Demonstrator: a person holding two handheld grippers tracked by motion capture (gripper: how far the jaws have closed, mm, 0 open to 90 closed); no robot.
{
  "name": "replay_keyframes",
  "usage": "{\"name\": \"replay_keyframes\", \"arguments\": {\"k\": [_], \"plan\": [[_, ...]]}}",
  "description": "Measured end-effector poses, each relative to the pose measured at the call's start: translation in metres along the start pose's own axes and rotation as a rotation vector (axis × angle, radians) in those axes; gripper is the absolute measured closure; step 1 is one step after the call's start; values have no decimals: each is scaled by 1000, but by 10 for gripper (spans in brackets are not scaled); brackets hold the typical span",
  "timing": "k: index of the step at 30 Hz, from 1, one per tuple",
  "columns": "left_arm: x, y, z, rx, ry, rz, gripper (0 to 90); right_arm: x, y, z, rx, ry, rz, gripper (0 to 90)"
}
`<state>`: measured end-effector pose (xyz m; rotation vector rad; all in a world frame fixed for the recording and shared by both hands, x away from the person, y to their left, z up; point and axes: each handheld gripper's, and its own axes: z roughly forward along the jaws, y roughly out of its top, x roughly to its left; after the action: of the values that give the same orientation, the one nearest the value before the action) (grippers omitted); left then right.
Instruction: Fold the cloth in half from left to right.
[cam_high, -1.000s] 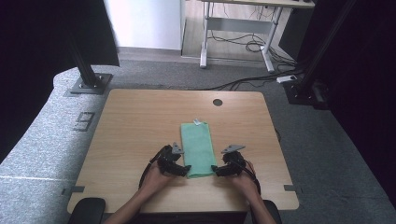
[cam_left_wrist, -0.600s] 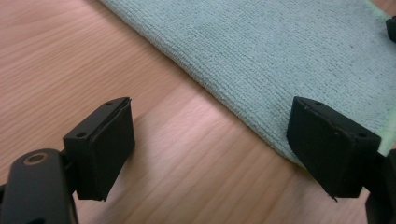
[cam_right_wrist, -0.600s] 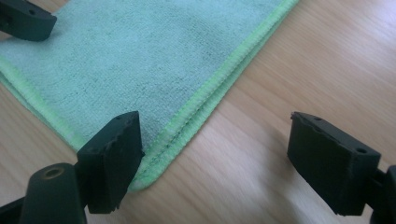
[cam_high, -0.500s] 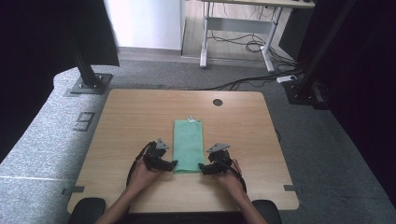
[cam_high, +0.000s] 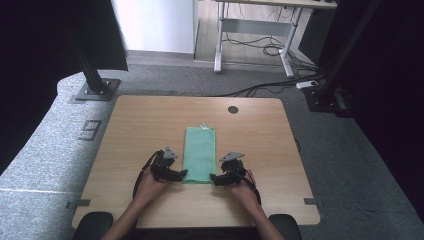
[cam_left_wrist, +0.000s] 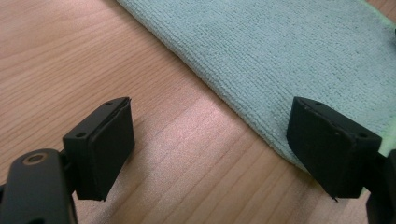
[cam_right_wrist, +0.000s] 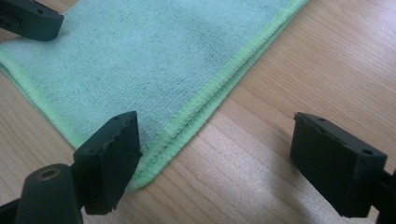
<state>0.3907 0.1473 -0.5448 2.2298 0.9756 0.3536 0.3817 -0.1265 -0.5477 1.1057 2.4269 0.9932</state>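
Observation:
A folded green cloth (cam_high: 200, 152) lies as a long strip down the middle of the wooden table (cam_high: 130, 125), with a small white tag at its far end. My left gripper (cam_high: 179, 174) sits at the cloth's near left corner, jaws open, one over bare wood and the other over the cloth's edge (cam_left_wrist: 261, 79). At the near right corner my right gripper (cam_high: 214, 179) is open too, straddling the stitched double edge of the cloth (cam_right_wrist: 154, 60). Neither holds anything. The left gripper's jaw tip shows at the top left of the right gripper view.
A round cable hole (cam_high: 233, 109) sits near the table's far edge. Bare wood spreads to both sides of the cloth. Beyond the table are grey carpet, black stand bases (cam_high: 95, 90) and a desk frame with cables (cam_high: 255, 45).
Both hands have drawn back toward the table's near edge, and the grippers have come in from the cloth's sides to its two near corners. The cloth has stayed in place.

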Motion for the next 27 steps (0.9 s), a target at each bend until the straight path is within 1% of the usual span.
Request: {"name": "replay_keyframes", "arguments": {"k": [2, 4, 6, 9, 13, 15, 17, 19, 23, 25, 27], "plan": [[-2, 1, -2, 10, 3, 8, 156, 0, 0, 0, 0, 0, 0, 158], [-7, 1, -5, 15, -12, 11, 159, 0, 0, 0, -1, 0, 2, 157], [-13, -1, -8, 29, -28, 32, 160, 0, 0, 0, -1, -2, 2, 155], [-19, -4, -11, 49, -24, 59, 160, 0, 0, 0, -2, -5, 4, 148], [-19, -3, -16, 27, -31, 50, 159, 0, 0, 0, -2, -8, 1, 148], [-19, -3, -20, 13, -48, 42, 159, 0, 1, -2, 8, -10, -10, 151], [-19, -5, -26, 7, -54, 47, 158, 0, 2, -5, 14, -10, -16, 151], [-20, -10, -32, 8, -49, 53, 151, -3, 2, -12, 12, -8, -20, 151], [-18, -21, -42, 15, -32, 60, 146, -11, -2, -26, 0, -1, -6, 140], [-15, -26, -45, 15, -27, 47, 145, -16, -6, -32, -2, 0, 0, 137], [-10, -32, -49, 16, -25, 24, 144, -19, -9, -38, -6, 5, 13, 133]]}}
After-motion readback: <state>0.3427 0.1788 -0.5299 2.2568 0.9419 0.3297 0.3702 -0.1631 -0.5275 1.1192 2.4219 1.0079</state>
